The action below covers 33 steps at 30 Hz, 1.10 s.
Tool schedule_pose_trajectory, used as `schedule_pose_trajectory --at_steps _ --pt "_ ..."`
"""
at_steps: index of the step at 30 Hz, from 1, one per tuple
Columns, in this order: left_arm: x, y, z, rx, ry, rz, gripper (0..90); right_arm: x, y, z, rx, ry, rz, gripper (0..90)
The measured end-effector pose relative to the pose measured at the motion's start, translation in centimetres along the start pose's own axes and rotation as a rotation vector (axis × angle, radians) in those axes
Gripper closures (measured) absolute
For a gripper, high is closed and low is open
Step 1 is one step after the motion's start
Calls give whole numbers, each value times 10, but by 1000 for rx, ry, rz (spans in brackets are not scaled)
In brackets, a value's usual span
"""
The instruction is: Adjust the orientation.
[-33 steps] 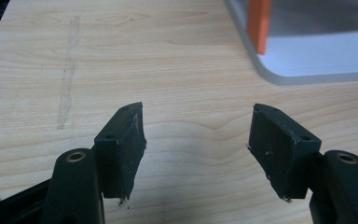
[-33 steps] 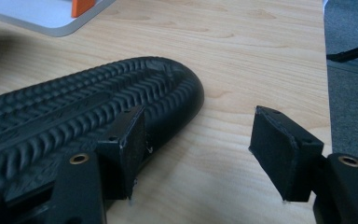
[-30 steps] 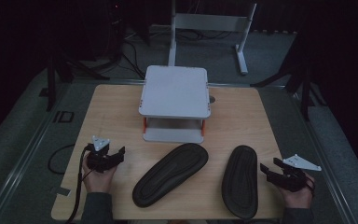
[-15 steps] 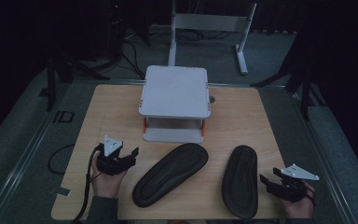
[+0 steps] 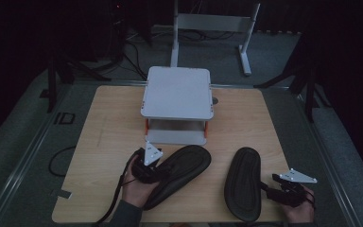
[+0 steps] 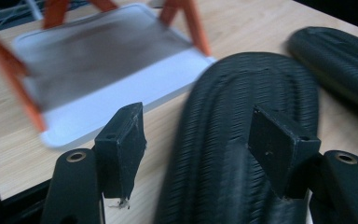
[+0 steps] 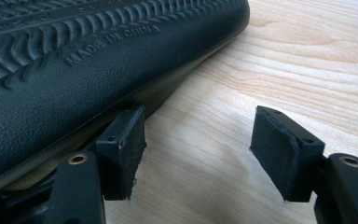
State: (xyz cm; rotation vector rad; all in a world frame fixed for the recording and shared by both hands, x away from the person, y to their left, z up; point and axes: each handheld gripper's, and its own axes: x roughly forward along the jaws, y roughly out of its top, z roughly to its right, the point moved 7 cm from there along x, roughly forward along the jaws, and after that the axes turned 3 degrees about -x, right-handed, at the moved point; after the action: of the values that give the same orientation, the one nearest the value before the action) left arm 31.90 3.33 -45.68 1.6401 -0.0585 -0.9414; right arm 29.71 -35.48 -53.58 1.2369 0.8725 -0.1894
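Now both wide-open grippers hold nothing: the left gripper (image 5: 155, 171) straddles the edge of the left black rubber ribbed sole (image 5: 179, 172), the right gripper (image 5: 270, 185) is beside the right black sole (image 5: 242, 182) on the wooden table (image 5: 108, 137).

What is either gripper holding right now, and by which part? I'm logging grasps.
Nothing is held. The left gripper is open around the edge of the left black rubber slipper; the right gripper is open beside the right black rubber slipper.
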Motion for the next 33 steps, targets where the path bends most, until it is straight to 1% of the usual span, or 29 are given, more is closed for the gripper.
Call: schedule_pose_trajectory --at_steps 2,3,4,6,7,8,9,10,12,13,14,15,16,17,20,22,23,24,27,28,29,30,32,33 --pt "5 2 9 11 -17 -7 374 -1 1 -1 3 3 6 346" --pt "5 2 9 11 -17 -7 374 -1 2 -1 5 6 12 346" --pt "10 4 19 17 -40 -9 374 -2 4 -2 9 15 19 346" --pt "14 5 27 29 -59 -12 375 -3 7 -3 10 25 34 346" --pt "14 5 27 29 -59 -12 375 -3 8 -4 12 31 42 346" --pt "16 6 31 41 -66 -17 376 -4 10 -5 13 37 50 345" --pt "17 6 35 43 -73 -16 380 -4 12 -6 14 43 57 345" --pt "21 8 46 57 -102 -21 382 -5 15 -8 13 52 69 344" --pt "24 8 53 79 -112 -29 382 -5 20 -11 5 59 78 344" --pt "24 8 53 79 -112 -29 382 -5 20 -11 5 59 78 344" --pt "28 9 62 89 -135 -34 382 -5 27 -16 -9 67 93 345" --pt "28 9 62 89 -135 -34 382 -5 29 -17 -11 69 101 344" --pt "29 9 66 93 -142 -31 382 -6 32 -18 -12 76 113 344" --pt "31 10 73 103 -158 -35 382 -6 35 -19 -14 81 122 345" --pt "33 11 79 110 -171 -35 381 -6 39 -21 -26 74 120 352" --pt "35 13 86 122 -188 -35 380 -3 43 -27 -38 87 118 352" --pt "35 13 86 122 -188 -35 380 -3 43 -27 -38 87 118 352" --pt "35 13 88 123 -192 -34 379 -1 46 -32 -58 92 112 352" --pt "36 13 90 114 -205 -36 379 -1 51 -40 -74 110 123 352" --pt "37 13 92 112 -212 -38 379 -1 51 -40 -74 110 123 352" --pt "36 13 94 114 -219 -39 379 -1 53 -43 -72 122 129 352" --pt "36 13 98 120 -228 -36 377 -1 57 -47 -80 127 136 354" --pt "35 13 100 125 -234 -35 376 -1 58 -48 -80 133 139 354" --pt "34 14 106 123 -251 -30 371 -1 62 -54 -82 153 151 358"
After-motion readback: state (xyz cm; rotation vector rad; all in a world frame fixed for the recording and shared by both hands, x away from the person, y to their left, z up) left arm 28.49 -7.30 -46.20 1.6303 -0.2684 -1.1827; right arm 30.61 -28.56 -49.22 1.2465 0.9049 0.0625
